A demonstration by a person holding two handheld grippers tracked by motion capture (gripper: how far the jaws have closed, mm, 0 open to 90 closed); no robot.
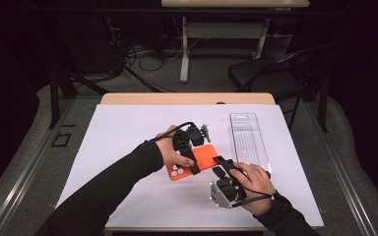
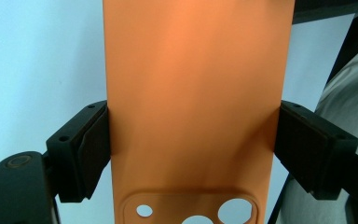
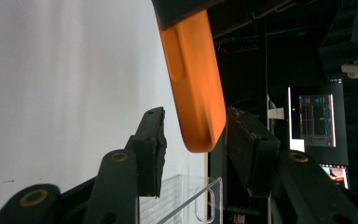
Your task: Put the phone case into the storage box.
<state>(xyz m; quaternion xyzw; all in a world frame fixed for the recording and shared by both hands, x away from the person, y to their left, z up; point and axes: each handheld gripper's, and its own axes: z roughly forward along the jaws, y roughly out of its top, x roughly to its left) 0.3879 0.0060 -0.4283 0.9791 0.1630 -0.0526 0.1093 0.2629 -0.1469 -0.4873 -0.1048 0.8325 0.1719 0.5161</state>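
We work over a white sheet (image 1: 128, 162) on the table, with a clear tray (image 1: 246, 137) lying beyond our right gripper (image 1: 220, 162) and a little to its side. The orange case (image 1: 197, 162) hangs above the sheet, clamped across its width by our left gripper (image 1: 191, 156), whose pads press flat on both long edges, as the left gripper view shows. From that gripper the case runs straight ahead along its long axis, camera cutouts nearest to it and the plain end farthest. That far end is what the coming move turns on: in the right gripper view it hangs down between our right gripper's jaws, which stand apart, one pad close by the edge or just on it and the other with a clear gap, so nothing is pinched there yet. The case sits edge-on to those jaws, its thin side toward them, so we judge that a close would catch it across its thickness. Our right hand (image 1: 256, 184) is the nearer one to the tray. The case is a smooth matte orange shell with rounded corners and a raised camera block with round holes.
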